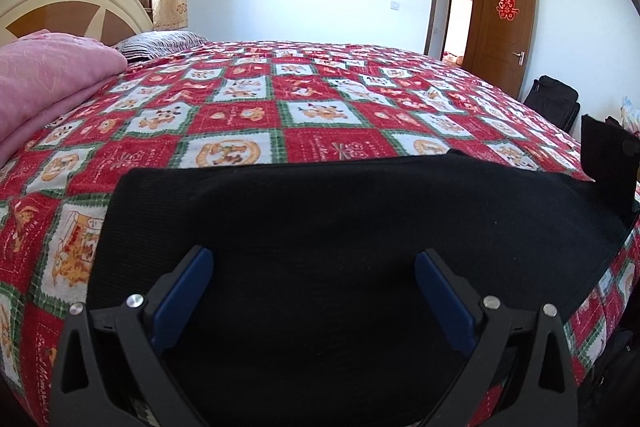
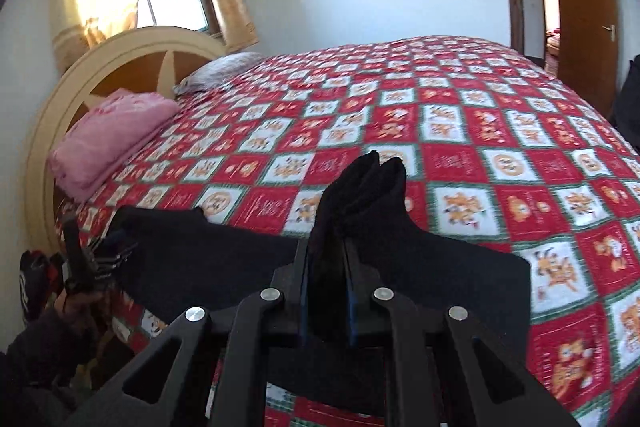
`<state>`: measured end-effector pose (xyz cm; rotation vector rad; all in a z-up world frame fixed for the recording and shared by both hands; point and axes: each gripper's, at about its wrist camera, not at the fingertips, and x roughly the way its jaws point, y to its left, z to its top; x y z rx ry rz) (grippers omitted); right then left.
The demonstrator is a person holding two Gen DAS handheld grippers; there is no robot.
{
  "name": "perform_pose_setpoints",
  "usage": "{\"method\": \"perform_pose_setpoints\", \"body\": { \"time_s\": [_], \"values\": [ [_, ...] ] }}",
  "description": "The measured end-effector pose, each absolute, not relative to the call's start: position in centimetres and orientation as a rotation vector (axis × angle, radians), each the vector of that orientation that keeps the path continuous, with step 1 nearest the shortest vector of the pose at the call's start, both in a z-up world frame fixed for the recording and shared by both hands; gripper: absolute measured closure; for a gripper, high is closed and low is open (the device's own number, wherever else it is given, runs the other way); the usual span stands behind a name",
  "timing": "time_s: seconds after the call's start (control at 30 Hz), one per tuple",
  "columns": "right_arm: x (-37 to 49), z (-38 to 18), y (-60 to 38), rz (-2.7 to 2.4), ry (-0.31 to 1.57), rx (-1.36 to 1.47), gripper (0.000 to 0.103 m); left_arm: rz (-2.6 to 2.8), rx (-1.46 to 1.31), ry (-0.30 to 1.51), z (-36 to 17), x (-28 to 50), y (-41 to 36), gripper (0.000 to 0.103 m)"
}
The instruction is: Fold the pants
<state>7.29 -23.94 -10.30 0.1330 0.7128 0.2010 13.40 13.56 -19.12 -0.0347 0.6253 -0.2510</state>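
While right tongs (image 2: 326,259) pinch black pants (image 2: 224,255), left tongs (image 1: 314,267) spread near pink blanket (image 1: 48,79).

A wide bed with a red, white and green checked cartoon-print cotton cover (image 2: 460,131) carries everything. A folded pink quilted blanket (image 2: 108,139) lies just beside its round cream-and-brown wooden headboard (image 2: 120,55), a grey striped pillow (image 2: 220,69) beyond it. The flat black knit pants (image 1: 320,219) lie along the near edge, well apart from the headboard.
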Motion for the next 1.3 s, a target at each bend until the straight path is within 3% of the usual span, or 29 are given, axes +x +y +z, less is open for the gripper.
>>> {"method": "perform_pose_setpoints", "body": {
  "time_s": [0.33,0.57,0.6,0.7,0.8,0.87,0.93,1.03,1.17,1.23,1.3],
  "values": [
    [7.9,-15.2,-19.4,0.259,0.804,0.014,0.088,-0.240,-0.105,0.572,-16.6,12.7,13.9,0.000],
    [8.6,-18.5,-18.2,0.308,0.924,-0.039,0.085,-0.379,-0.085,0.565,-13.9,12.3,9.9,0.000],
    [8.7,-18.9,-18.1,0.316,0.938,-0.048,0.082,-0.418,-0.095,0.575,-13.6,12.5,8.9,0.000],
    [8.1,-18.0,-18.1,0.380,0.946,-0.036,0.055,-0.515,-0.126,0.591,-12.9,13.0,6.2,0.000],
    [6.9,-15.5,-19.9,0.392,0.886,-0.012,0.053,-0.615,-0.175,0.629,-12.5,13.7,2.8,0.001],
    [6.1,-13.7,-22.2,0.345,0.832,0.004,0.052,-0.678,-0.204,0.674,-12.4,14.1,0.3,0.007],
    [5.7,-12.5,-25.1,0.300,0.782,0.065,0.052,-0.735,-0.195,0.738,-12.7,14.7,-2.9,0.023],
    [5.4,-11.8,-30.0,0.178,0.686,0.191,0.050,-0.779,-0.159,0.821,-13.3,15.2,-6.7,0.037],
    [5.7,-13.1,-34.8,0.073,0.667,0.351,0.048,-0.787,-0.114,0.910,-14.1,15.9,-10.6,0.042],
    [5.6,-14.1,-35.9,0.039,0.648,0.384,0.047,-0.759,-0.063,0.938,-14.8,16.2,-12.2,0.054],
    [5.6,-15.0,-36.3,0.021,0.644,0.392,0.047,-0.746,-0.077,0.976,-15.4,16.3,-12.8,0.057]
  ]
}}
